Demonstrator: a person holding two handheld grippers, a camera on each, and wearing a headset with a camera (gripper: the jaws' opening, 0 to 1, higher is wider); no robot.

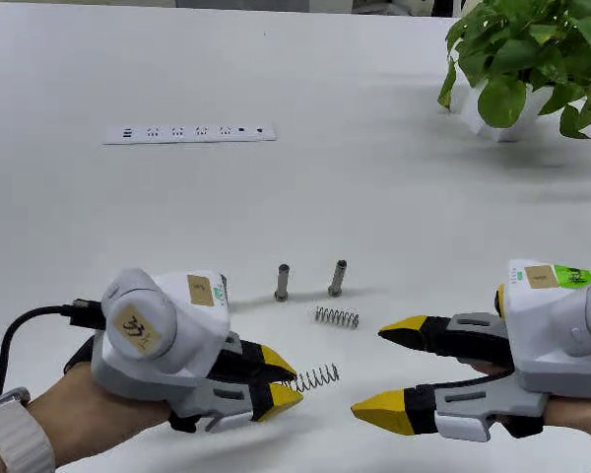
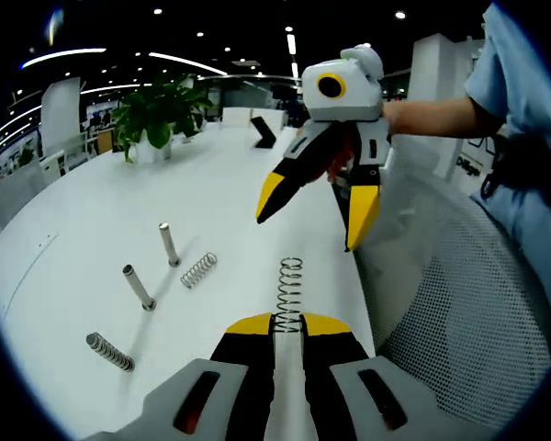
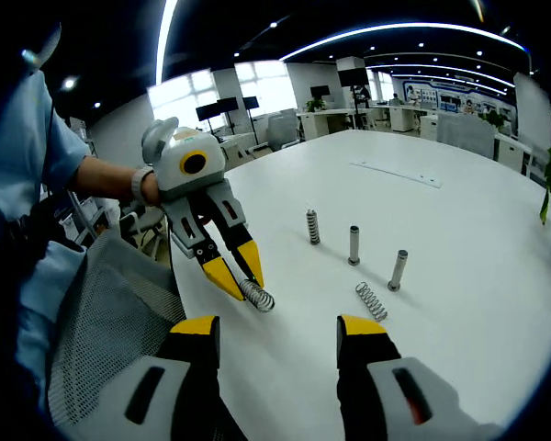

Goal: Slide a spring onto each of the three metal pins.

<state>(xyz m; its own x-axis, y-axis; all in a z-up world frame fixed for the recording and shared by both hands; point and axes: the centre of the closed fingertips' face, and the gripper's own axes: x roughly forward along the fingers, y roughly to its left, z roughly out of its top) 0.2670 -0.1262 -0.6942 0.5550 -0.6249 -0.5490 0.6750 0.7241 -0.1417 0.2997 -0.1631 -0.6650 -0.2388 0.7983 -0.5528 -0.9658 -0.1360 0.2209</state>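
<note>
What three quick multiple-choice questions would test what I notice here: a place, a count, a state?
1. Where does the loose spring lie?
A) on the table beside the bare pins
B) in a plant pot
C) on a power strip

2. How many pins wear a spring?
A) none
B) one
C) three

3. How is the right hand-held gripper?
A) open, empty
B) shut on a spring
C) shut on a pin

1 A: it rests on the table just before them.
2 B: the left gripper view shows one sprung pin.
3 A: its yellow tips stand apart; the left hand-held gripper clamps the other spring.
</note>
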